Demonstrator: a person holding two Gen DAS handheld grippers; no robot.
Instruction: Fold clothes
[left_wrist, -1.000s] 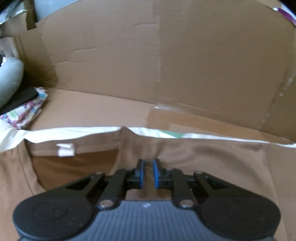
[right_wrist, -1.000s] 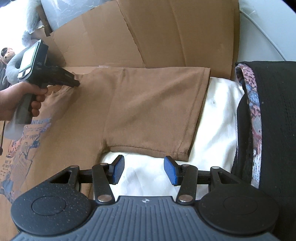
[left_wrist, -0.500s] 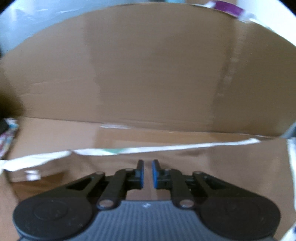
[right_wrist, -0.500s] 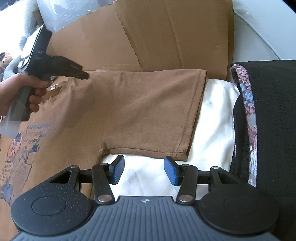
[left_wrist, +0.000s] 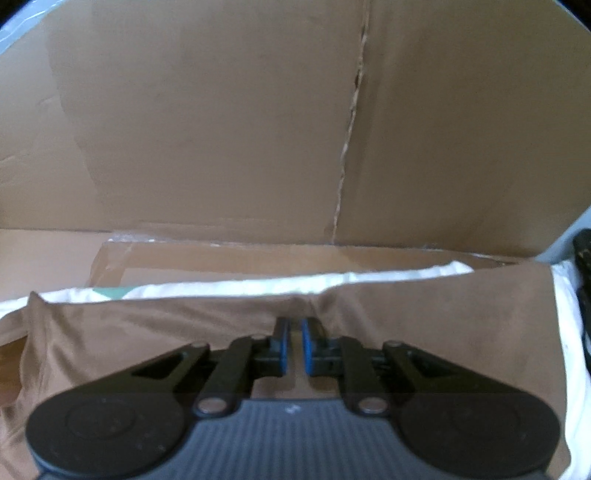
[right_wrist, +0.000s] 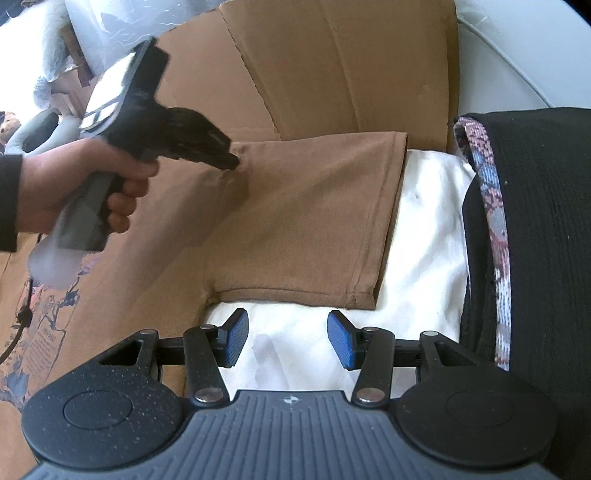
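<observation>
Along the shoulder seam of the brown T-shirt (right_wrist: 295, 221), spread flat over white cloth (right_wrist: 424, 240), the left gripper (left_wrist: 293, 341) pinches a thin fold; it may slip free. The right gripper (right_wrist: 287, 338) hovers, fingers spread, empty.

Creased brown cardboard sheets (right_wrist: 332, 70) fill the upper frame; a white cloth (right_wrist: 424, 229) lies centre-right beside a black knitted fabric (right_wrist: 543, 221).

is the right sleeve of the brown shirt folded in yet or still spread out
Spread out: the sleeve lies flat on the white cloth, its hem fully showing.
</observation>
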